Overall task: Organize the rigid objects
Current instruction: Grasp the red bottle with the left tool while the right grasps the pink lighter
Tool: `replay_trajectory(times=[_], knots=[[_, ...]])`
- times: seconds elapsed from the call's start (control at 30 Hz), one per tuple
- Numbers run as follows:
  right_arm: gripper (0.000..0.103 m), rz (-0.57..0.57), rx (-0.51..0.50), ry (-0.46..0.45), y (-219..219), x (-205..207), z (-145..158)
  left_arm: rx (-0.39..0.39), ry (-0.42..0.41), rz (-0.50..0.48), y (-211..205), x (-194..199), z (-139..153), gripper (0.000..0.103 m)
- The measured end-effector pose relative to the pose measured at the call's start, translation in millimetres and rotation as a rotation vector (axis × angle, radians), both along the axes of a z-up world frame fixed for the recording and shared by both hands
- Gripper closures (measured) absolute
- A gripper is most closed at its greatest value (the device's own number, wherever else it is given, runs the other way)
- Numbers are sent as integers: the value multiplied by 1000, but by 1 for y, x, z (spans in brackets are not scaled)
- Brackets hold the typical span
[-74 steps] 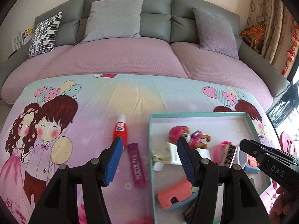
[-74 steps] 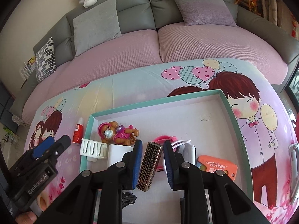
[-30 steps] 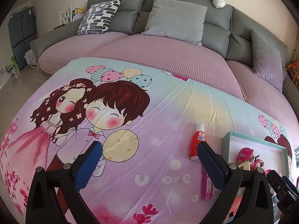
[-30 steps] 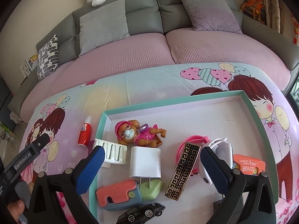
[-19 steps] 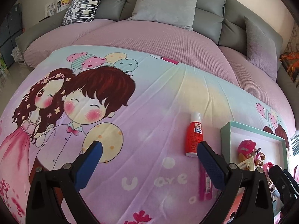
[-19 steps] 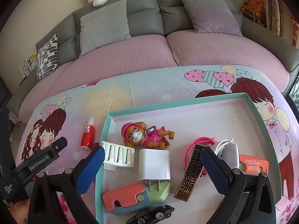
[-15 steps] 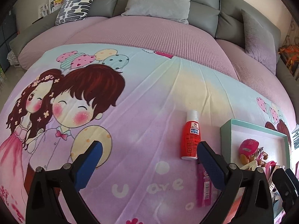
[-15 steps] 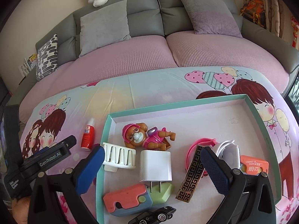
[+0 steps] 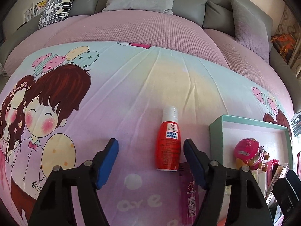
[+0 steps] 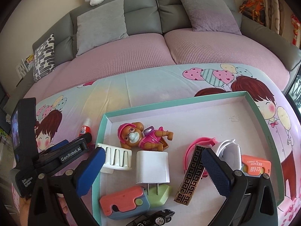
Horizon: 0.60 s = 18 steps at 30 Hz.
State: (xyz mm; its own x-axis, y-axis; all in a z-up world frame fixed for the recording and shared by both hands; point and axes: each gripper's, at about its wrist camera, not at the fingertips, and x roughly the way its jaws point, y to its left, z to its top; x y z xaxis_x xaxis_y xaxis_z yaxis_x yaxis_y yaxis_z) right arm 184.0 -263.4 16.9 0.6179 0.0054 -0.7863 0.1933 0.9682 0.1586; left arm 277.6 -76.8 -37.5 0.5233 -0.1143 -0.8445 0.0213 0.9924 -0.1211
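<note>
A red bottle with a white cap (image 9: 167,143) lies on the cartoon-print sheet, left of the teal-rimmed box (image 9: 216,126). My left gripper (image 9: 150,150) reaches down over it. Its jaws are closing, with the bottle between them close to the right pad (image 9: 190,150), which does not press on it. A pink tube (image 9: 188,194) lies just below the bottle, partly behind that finger. My right gripper (image 10: 153,156) hangs open over the box (image 10: 188,101), above a white charger (image 10: 152,167), holding nothing.
The box holds a toy pup (image 10: 139,135), a white slotted holder (image 10: 115,158), a black-and-gold bar (image 10: 191,173), a pink ring (image 10: 199,143), an orange knife case (image 10: 255,165), a coral-and-blue block (image 10: 124,205) and a black toy car (image 10: 156,218). A sofa with cushions (image 10: 101,24) rises behind.
My left gripper has sunk toward the red bottle, which now sits larger between its fingers, and the jaws have narrowed around it. The right gripper has stayed wide open over the box.
</note>
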Motion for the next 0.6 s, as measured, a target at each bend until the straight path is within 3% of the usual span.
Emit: replay_trajectory(times=[0.3, 0.6], knots=[[0, 2, -2, 3, 2, 0, -1, -53, -3, -33, -1, -3, 1, 72], [0, 4, -7, 1, 3, -1, 0, -52, 9, -24, 10, -11, 1, 73]])
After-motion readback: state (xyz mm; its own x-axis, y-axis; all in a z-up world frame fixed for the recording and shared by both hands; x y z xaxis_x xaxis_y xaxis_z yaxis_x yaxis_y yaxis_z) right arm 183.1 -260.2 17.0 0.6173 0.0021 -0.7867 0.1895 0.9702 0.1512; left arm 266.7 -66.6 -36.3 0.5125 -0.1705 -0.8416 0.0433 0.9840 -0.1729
